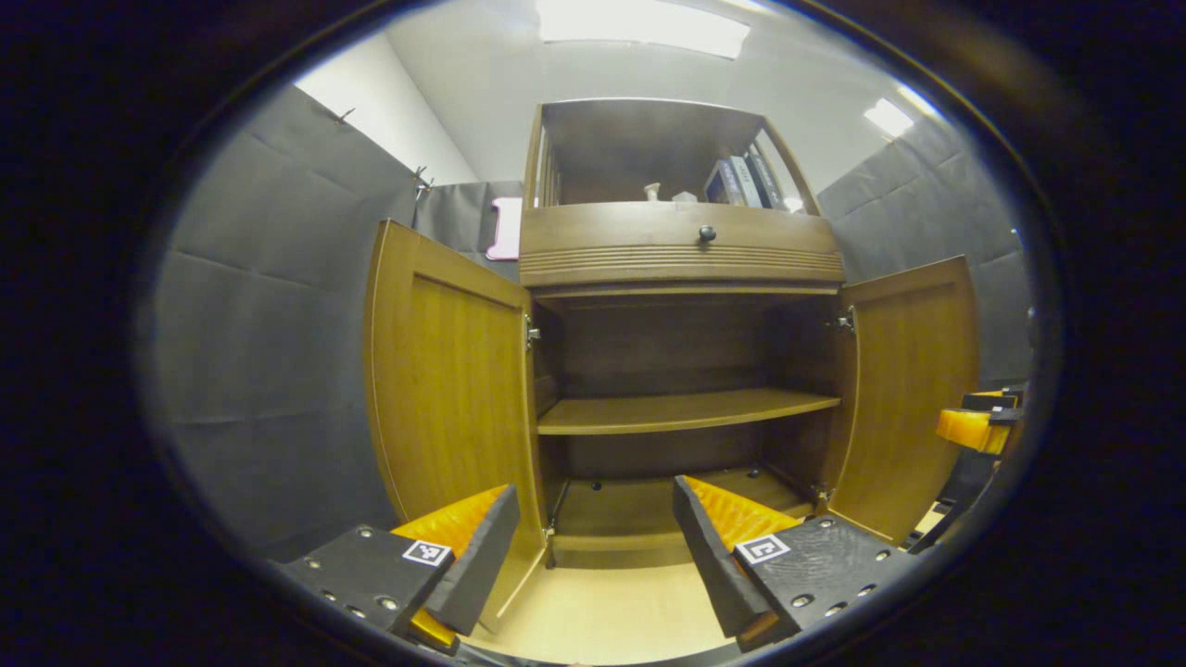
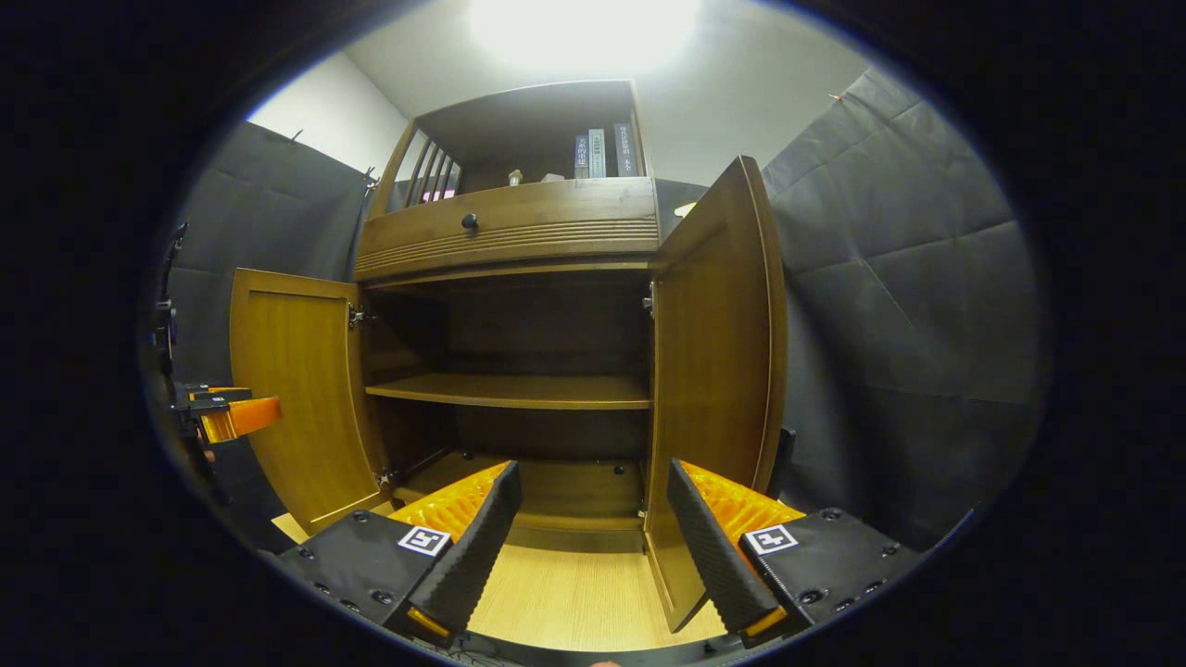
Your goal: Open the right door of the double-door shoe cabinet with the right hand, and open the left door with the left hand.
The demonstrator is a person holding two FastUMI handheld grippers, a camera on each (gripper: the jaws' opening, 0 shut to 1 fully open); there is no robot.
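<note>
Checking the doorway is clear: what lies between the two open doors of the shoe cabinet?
In the left gripper view, between the left door and right door lies the open cabinet interior: one bare shelf and the bottom board.

Dark padded cloth walls (image 1: pixel 269 306) flank the booth; a pale wood floor (image 2: pixel 574 593) lies below, ceiling lights (image 1: pixel 639 28) above.

Ceiling lights (image 1: pixel 642 26) are glaring overhead; the cabinet (image 2: pixel 519 324) interior is sitting in shadow, edges bending with fisheye distortion.
</note>
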